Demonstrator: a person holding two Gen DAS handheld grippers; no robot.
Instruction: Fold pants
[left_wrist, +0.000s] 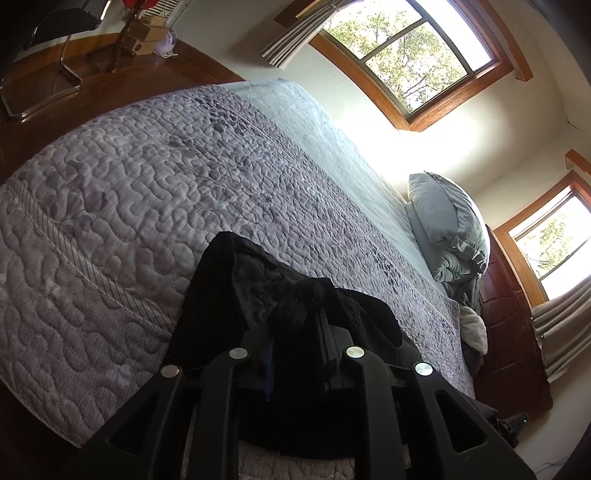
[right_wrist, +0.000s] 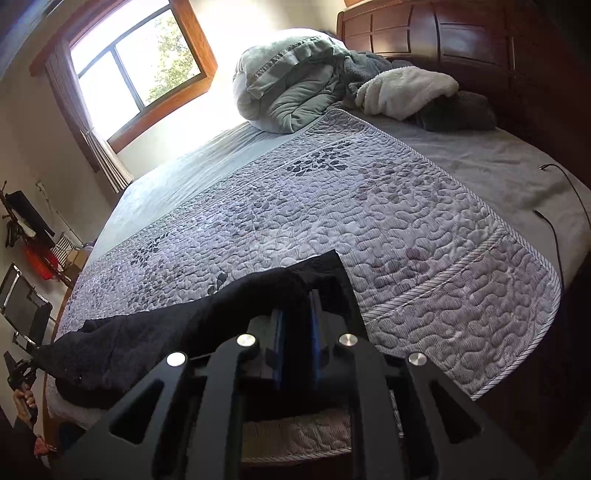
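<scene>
The black pants (right_wrist: 140, 343) lie stretched along the near edge of the bed on a grey quilt (right_wrist: 369, 221). My right gripper (right_wrist: 297, 321) is shut on one end of the pants, a flat corner of cloth standing above its fingers. My left gripper (left_wrist: 295, 332) is shut on the other end of the pants (left_wrist: 236, 288), where the cloth bunches over the fingers. In the right wrist view the left gripper (right_wrist: 22, 365) shows at the far left, at the pants' far end.
The quilt (left_wrist: 129, 192) covers the near part of the bed. Pillows and blankets (right_wrist: 303, 81) are piled at the wooden headboard (right_wrist: 461, 40). A black cable (right_wrist: 561, 206) lies on the sheet at right. A chair (left_wrist: 48, 66) stands on the wooden floor beyond the bed.
</scene>
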